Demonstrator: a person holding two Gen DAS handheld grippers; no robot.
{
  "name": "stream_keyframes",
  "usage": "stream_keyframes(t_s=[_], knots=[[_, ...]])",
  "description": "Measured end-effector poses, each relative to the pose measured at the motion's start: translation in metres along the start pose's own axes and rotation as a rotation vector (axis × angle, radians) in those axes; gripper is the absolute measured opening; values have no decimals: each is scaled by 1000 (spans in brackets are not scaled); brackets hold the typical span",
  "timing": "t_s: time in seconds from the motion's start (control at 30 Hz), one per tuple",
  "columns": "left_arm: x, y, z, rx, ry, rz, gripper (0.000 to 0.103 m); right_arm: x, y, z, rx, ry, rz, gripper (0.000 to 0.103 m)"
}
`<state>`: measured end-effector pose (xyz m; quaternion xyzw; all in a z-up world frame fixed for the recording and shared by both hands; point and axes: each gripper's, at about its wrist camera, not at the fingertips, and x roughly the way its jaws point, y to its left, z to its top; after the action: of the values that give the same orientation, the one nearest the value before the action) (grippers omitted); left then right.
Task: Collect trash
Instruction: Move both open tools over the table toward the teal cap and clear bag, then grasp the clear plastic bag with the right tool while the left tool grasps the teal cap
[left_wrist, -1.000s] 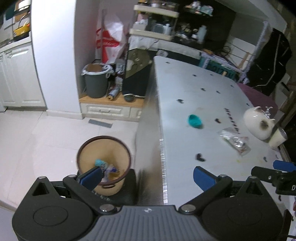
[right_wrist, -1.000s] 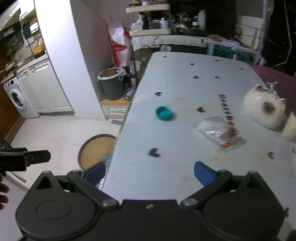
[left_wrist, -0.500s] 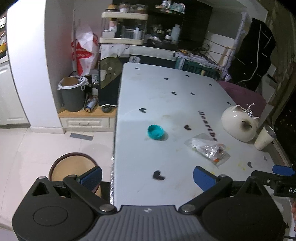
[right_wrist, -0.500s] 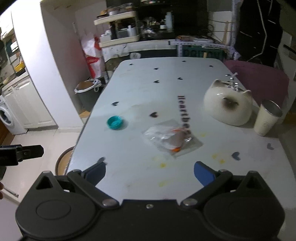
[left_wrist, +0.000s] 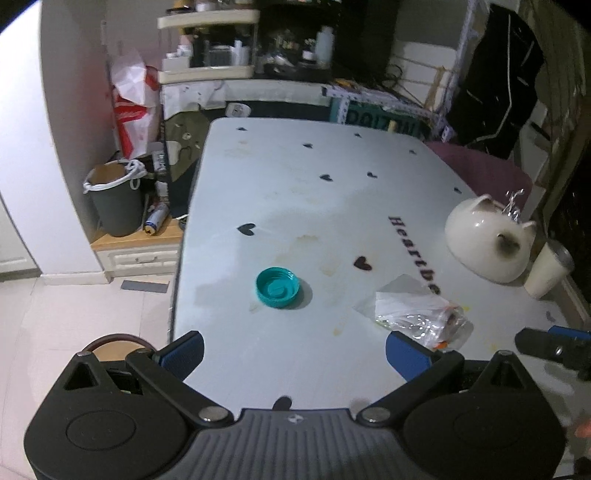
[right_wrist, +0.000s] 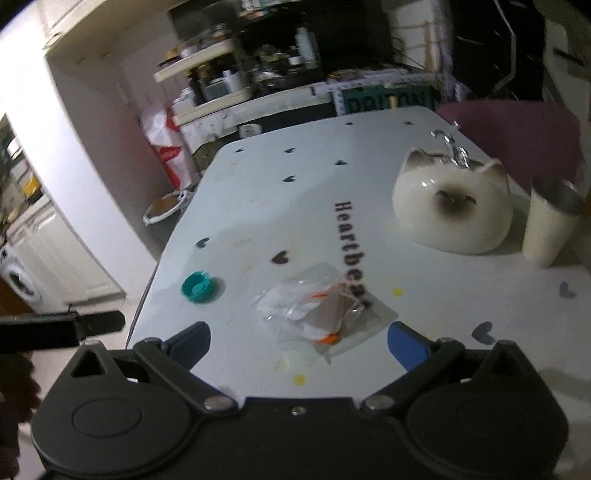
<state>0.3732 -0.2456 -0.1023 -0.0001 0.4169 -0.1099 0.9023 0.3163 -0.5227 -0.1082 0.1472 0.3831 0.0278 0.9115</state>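
Observation:
A teal bottle cap (left_wrist: 277, 287) lies open side up on the white table (left_wrist: 295, 192); it also shows in the right wrist view (right_wrist: 197, 287). A crumpled clear plastic wrapper (left_wrist: 417, 314) with orange bits lies to its right, also in the right wrist view (right_wrist: 317, 306). My left gripper (left_wrist: 293, 350) is open and empty, above the table's near edge, short of the cap. My right gripper (right_wrist: 299, 339) is open and empty, just short of the wrapper. A brown-rimmed trash bin (left_wrist: 114, 341) on the floor shows only its rim behind my left finger.
A white cat-shaped ceramic pot (right_wrist: 452, 206) and a cream cup (right_wrist: 550, 225) stand at the table's right side. A grey bin (left_wrist: 114, 203) and bags stand by the wall at left. Cluttered shelves (left_wrist: 207, 48) fill the back. A purple chair (right_wrist: 517, 133) sits far right.
Both grippers have swung right from the floor bin onto the table and moved forward; the cap and wrapper now lie closer. Both stay open and empty.

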Motion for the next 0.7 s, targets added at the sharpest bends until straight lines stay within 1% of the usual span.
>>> stream_keyframes(t_s=[0.13, 0.2, 0.23, 0.27, 0.33, 0.4, 0.47, 0.57, 0.63, 0.7], knots=[[34, -5, 4, 38, 21, -2, 103, 23, -21, 0, 136, 7, 34, 103], [46, -8, 4, 54, 29, -5, 103, 36, -34, -1, 237, 15, 82, 102], [52, -9, 4, 60, 29, -9, 103, 41, -42, -2, 296, 17, 106, 96], [57, -10, 4, 66, 27, -12, 103, 49, -50, -3, 366, 19, 136, 93], [67, -11, 3, 80, 23, -19, 103, 61, -60, -6, 474, 25, 170, 84], [77, -11, 3, 90, 28, -19, 103, 73, -69, -9, 571, 27, 194, 79], [86, -10, 2, 97, 31, -15, 103, 85, -73, -11, 631, 30, 221, 75], [97, -8, 1, 97, 32, -6, 103, 104, -76, -12, 701, 57, 243, 69], [103, -6, 1, 95, 31, -2, 102, 116, -77, -13, 743, 77, 260, 62], [109, -4, 1, 97, 31, -3, 102, 126, -77, -15, 791, 89, 276, 58]])
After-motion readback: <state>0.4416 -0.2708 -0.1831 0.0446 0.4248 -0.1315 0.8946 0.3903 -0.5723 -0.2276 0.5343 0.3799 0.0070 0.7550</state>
